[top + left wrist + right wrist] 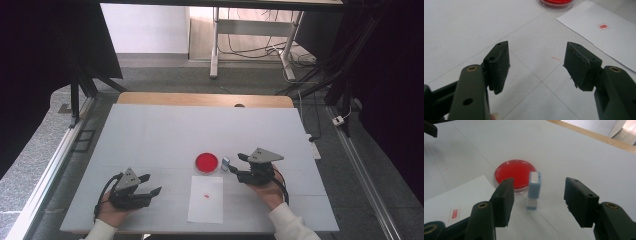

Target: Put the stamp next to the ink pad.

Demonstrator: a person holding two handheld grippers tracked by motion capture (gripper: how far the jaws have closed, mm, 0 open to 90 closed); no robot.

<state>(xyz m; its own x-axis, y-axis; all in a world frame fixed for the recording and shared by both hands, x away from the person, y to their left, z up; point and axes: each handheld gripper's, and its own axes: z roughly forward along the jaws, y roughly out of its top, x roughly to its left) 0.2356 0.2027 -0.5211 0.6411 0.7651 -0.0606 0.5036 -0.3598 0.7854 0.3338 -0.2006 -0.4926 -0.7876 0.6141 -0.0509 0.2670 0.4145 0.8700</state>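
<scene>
A small blue-and-white stamp [534, 190] stands upright on the white table [150, 135], just right of centre in the high view and at mid-frame in the right gripper view, where I see it between the two black jaws with clear space on either side. I read my right gripper [538, 202] as wide, with neither pad touching the stamp.

Just beyond the stamp, toward the upper left of that view, lies a round red ink pad [515, 173], close beside it; I cannot tell whether the two touch. In the high view the ink pad [207, 162] sits at centre frame, with the stamp [225, 163] at its right edge.

Below the pad lies a white sheet of paper [206, 199] bearing one small red stamped mark [206, 195].

My left gripper [536, 65] rests at the lower left of the high view, well apart from the stamp. Its jaws stand partly apart over bare table, with nothing between them; the sheet's corner and the mark show at the upper right of its view.
</scene>
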